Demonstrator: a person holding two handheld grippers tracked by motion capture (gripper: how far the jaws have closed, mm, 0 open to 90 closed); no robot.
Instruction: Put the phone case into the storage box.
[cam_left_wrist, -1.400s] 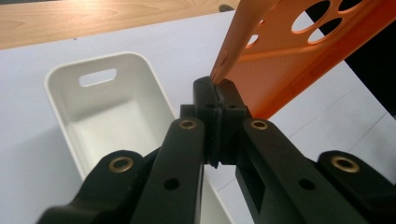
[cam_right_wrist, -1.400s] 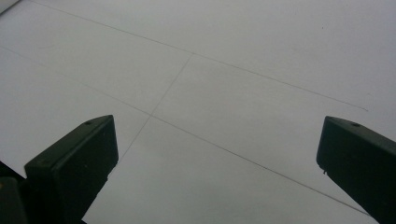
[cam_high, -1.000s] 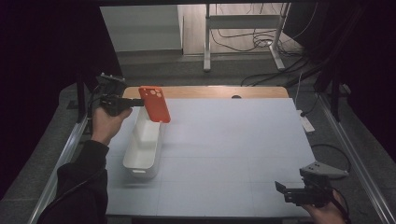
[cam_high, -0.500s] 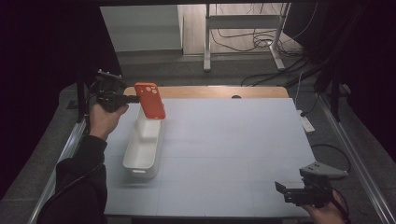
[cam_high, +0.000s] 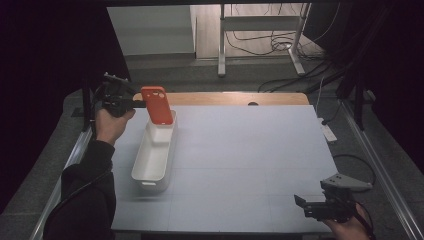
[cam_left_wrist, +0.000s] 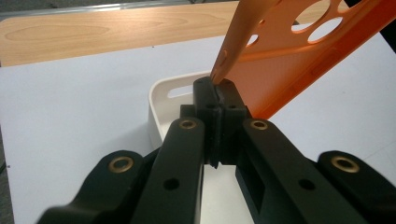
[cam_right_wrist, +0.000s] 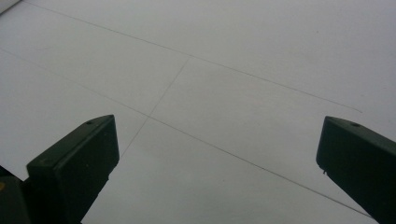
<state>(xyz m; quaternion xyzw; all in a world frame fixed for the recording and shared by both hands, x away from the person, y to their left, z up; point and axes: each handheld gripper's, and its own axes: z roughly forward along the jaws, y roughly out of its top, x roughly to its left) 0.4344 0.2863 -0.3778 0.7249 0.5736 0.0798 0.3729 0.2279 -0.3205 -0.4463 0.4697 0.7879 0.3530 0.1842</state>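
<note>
Above the far end of the white bin (cam_high: 154, 155), left gripper (cam_high: 134, 104) clamped tight on the edge of an orange phone case (cam_high: 157, 105); right gripper (cam_high: 299, 202), jaws wide apart and empty, over bare white table (cam_high: 250, 150).

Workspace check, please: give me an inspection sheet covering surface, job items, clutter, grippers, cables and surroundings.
Surface: white table top, faint grid lines, wooden strip at the far edge.
Job's things: orange phone case held above the far end of the white bin.
Clutter: nothing seen.
Grippers: left gripper shut on the case's edge; right gripper open, over bare table.
Cables: black cables on the floor beyond the table.
Surroundings: metal stand, dark curtains.
</note>
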